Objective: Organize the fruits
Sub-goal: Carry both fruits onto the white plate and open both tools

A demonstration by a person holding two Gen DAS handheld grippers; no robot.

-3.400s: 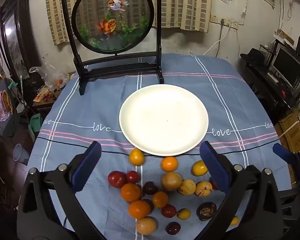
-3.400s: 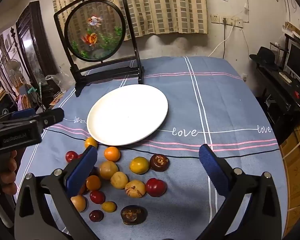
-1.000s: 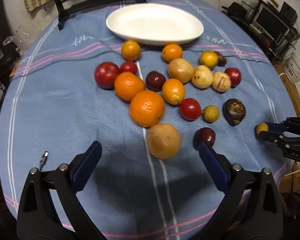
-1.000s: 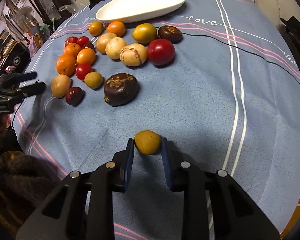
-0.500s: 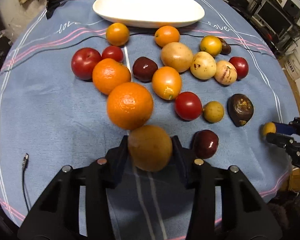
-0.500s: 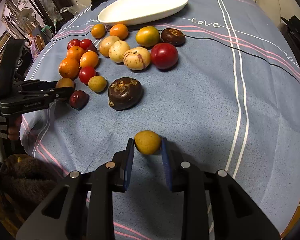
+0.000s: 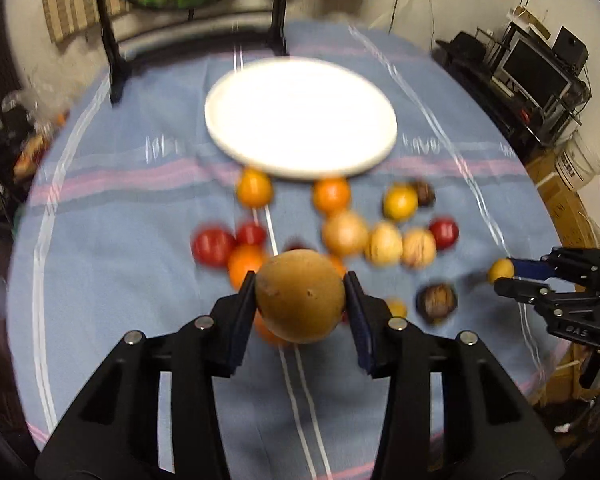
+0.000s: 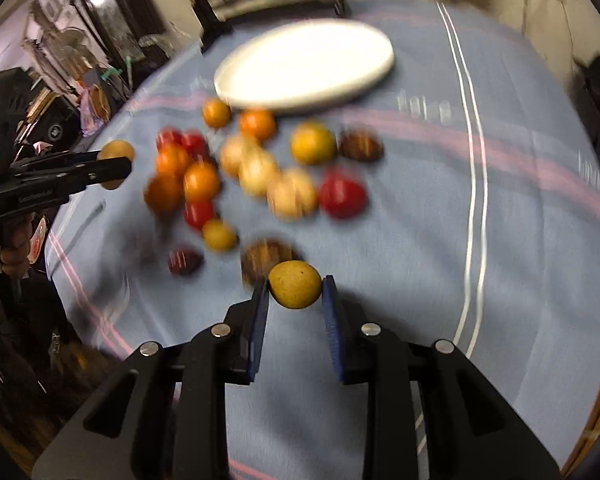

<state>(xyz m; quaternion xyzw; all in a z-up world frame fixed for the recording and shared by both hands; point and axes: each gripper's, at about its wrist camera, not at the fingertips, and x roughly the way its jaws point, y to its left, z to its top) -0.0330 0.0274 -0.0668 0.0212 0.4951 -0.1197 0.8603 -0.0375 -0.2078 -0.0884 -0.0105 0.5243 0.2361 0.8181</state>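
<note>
Clamping a brown fruit [image 7: 300,296], the left claw [image 7: 300,300] holds it above the table [image 7: 120,240], short of the white plate [image 7: 300,120]; right claw [image 8: 296,292] grips a small yellow fruit [image 8: 295,285], further from the plate.

You have two grippers, and each one holds one fruit: a big brown fruit [image 7: 300,296] in your left, a small yellow fruit [image 8: 295,285] in your right. Ahead of them sits one white plate [image 7: 300,118]. The loose fruits are too blurry to count.
</note>
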